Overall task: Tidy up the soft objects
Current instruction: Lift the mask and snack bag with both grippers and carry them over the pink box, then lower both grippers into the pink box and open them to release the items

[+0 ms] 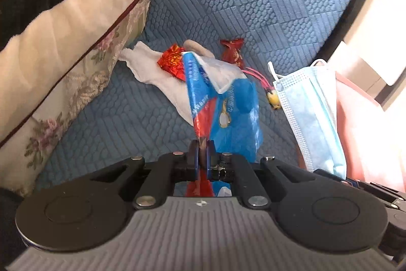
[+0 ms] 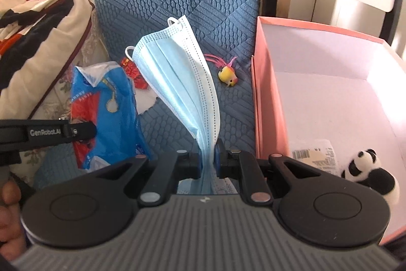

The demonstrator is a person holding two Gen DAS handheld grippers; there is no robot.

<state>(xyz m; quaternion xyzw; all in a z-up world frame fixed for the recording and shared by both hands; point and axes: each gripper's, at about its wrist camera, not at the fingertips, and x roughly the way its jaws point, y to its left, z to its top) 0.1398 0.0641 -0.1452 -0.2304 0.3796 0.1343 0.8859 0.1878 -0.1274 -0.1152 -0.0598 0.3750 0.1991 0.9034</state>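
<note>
1. The left gripper (image 1: 202, 144) is closed tight on a blue and red plastic packet (image 1: 228, 108); the packet hangs out in front of the jaws, above the blue quilted sofa cover (image 1: 253, 4).
2. The right gripper (image 2: 208, 146) is also closed, and it pinches a light blue face mask (image 2: 177, 67) by its lower edge. The mask stands up from the jaws.
3. On the right side stands a pink box (image 2: 266, 93), open on top, with a white inside. It contains a small panda plush (image 2: 370, 169) in the near corner and a paper label with a barcode (image 2: 314, 151) on the floor just beside it. The rest of the box floor is bare.
4. On the sofa cover, left of the box, lies a small yellow bird toy (image 2: 228, 74) with pink strings.
5. Farther left, behind the packet, are a white tissue (image 1: 152, 67) and two red foil wrapped items (image 1: 172, 60), one of them on the tissue.
6. A flowered cushion (image 1: 76, 55) is at the far left, with a striped blanket (image 2: 38, 17) on top.
</note>
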